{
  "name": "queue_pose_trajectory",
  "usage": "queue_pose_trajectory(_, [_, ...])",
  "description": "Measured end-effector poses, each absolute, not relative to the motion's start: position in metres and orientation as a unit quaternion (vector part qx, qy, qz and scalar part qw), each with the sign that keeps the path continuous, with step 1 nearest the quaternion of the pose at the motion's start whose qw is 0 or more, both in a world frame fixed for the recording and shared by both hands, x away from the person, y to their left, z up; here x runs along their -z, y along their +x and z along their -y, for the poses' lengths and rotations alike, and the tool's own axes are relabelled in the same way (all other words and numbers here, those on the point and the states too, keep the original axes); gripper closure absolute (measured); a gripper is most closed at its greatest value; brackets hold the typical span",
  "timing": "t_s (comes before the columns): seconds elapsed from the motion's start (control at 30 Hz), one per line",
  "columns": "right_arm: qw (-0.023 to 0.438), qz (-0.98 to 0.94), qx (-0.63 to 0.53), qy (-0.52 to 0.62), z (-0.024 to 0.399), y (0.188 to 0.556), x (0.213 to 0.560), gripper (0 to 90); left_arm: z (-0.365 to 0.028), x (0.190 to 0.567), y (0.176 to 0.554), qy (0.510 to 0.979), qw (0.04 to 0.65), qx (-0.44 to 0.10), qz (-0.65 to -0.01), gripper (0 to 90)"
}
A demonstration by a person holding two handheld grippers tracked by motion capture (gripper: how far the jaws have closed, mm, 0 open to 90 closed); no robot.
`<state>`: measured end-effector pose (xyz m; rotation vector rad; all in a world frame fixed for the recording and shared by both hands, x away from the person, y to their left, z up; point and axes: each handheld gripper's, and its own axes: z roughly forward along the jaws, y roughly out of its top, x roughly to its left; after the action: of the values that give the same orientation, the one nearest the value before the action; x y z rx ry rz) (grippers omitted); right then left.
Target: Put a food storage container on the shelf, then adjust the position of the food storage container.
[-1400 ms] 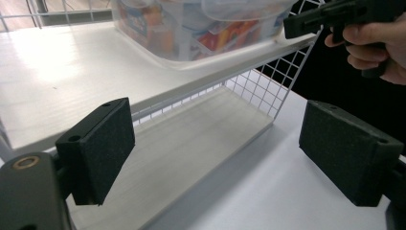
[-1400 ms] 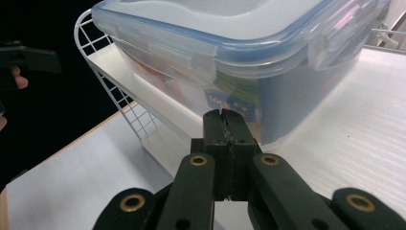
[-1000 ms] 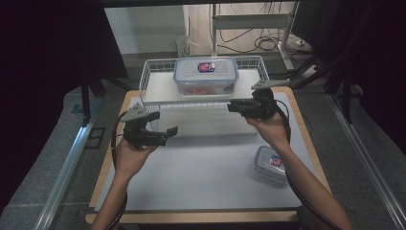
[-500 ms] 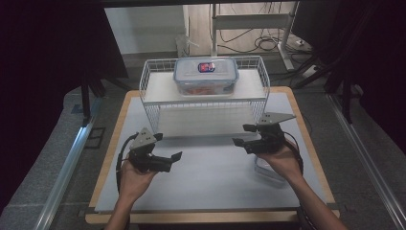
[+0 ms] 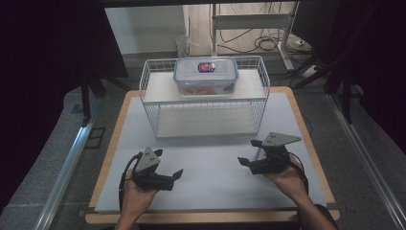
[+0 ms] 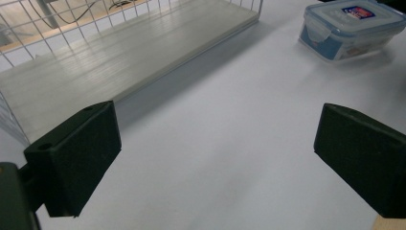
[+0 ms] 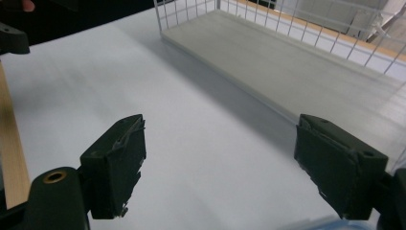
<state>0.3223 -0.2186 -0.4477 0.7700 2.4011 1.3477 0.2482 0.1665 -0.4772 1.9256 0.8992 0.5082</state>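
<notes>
Tongs in both hands stand released over the near part of the white desk (image 5: pixel 210 158), nothing between their jaws; the jaws of both have just been opening. Left tongs (image 5: pixel 178 173) lie in the left hand (image 5: pixel 136 191) at near left, pointing right; right tongs (image 5: pixel 243 162) lie in the right hand (image 5: pixel 287 177) at near right, pointing left. Small lidded container (image 6: pixel 352 28) rests on the desk at the near right, close to the right hand; its blue rim also shows just below the right tongs' jaws in the right gripper view. Wire rack (image 5: pixel 203 96) stands at the far middle of the desk, bearing a larger lidded container (image 5: pixel 206 75) on its upper shelf; its lower shelf (image 7: pixel 306 67) lies bare.
</notes>
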Motion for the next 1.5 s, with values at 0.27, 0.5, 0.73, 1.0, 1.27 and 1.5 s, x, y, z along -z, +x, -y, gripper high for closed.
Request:
queue_pose_trajectory(0.27, [0.148,-0.843,-0.444,0.266,0.224,0.312,0.469,17.7,-0.166,0.494,0.239,0.789,0.439,-0.214,-0.373,2.2])
queue_pose_trajectory(0.5, [0.159,-0.850,-0.429,0.261,0.226,0.312,0.477,17.3,-0.162,0.502,0.240,0.798,0.424,-0.218,-0.369,1.8])
queue_pose_trajectory(0.73, [0.155,-0.851,-0.427,0.264,0.226,0.313,0.480,17.8,-0.166,0.502,0.240,0.793,0.428,-0.219,-0.374,1.8])
queue_pose_trajectory(1.0, [0.139,-0.846,-0.419,0.298,0.230,0.316,0.478,22.8,-0.169,0.501,0.239,0.792,0.427,-0.224,-0.375,1.8])
queue_pose_trajectory(1.27, [0.165,-0.838,-0.397,0.337,0.254,0.323,0.470,58.2,-0.170,0.502,0.239,0.794,0.419,-0.230,-0.376,2.1])
queue_pose_trajectory(1.5, [0.192,-0.823,-0.383,0.373,0.290,0.334,0.462,89.1,-0.169,0.503,0.239,0.793,0.421,-0.227,-0.378,2.2])
